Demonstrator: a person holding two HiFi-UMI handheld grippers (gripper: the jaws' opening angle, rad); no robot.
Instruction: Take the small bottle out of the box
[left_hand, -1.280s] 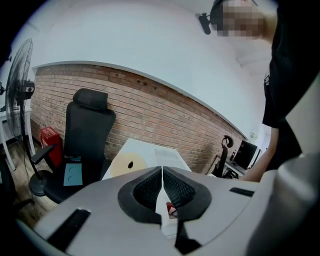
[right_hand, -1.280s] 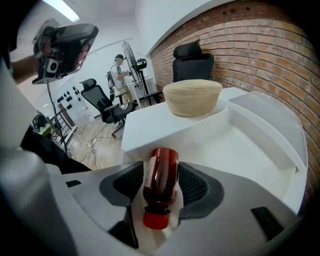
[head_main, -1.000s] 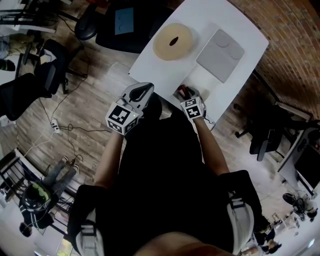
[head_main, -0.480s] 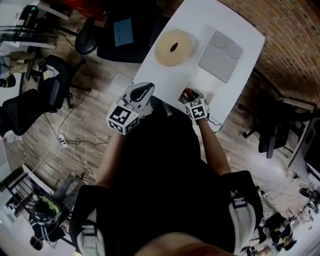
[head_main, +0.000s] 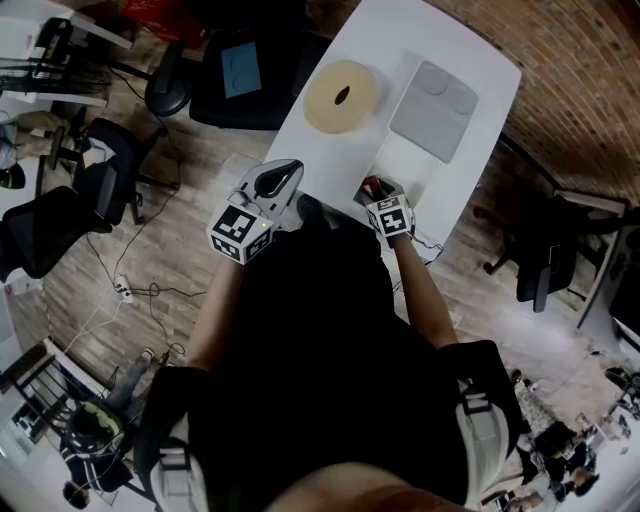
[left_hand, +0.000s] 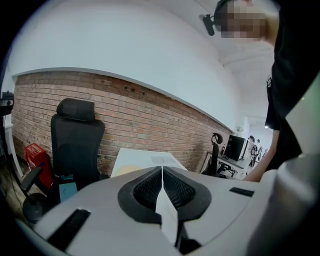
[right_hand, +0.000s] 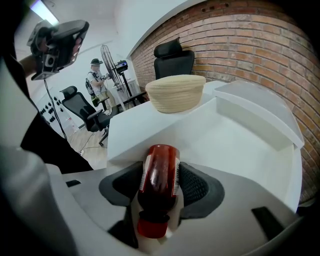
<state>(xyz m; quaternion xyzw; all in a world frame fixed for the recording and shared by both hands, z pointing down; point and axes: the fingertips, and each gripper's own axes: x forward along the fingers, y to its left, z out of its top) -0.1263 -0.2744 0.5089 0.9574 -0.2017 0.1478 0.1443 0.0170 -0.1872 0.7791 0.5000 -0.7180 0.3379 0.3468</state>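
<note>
A small red bottle (right_hand: 159, 192) with a white label and a red cap lies lengthways between my right gripper's (right_hand: 161, 171) pads, cap towards the camera. The right gripper is shut on it. In the head view the bottle (head_main: 371, 185) shows as a red spot at the right gripper (head_main: 377, 190), over the near end of the open white box (head_main: 408, 160). The box's (right_hand: 245, 137) white inside lies just ahead of the bottle. My left gripper (head_main: 279, 178) hangs off the table's left edge, shut, with nothing between its pads (left_hand: 150, 187).
A round tan bowl (head_main: 341, 95) stands on the white table (head_main: 465, 45) left of a grey lid (head_main: 433, 97). The bowl (right_hand: 175, 92) is beyond the box. Black office chairs (head_main: 245, 65) and cables crowd the wooden floor at left. A brick wall runs behind the table.
Both grippers have barely shifted; the left one has drifted slightly up and left. The right gripper still holds the bottle at the box's near end.
</note>
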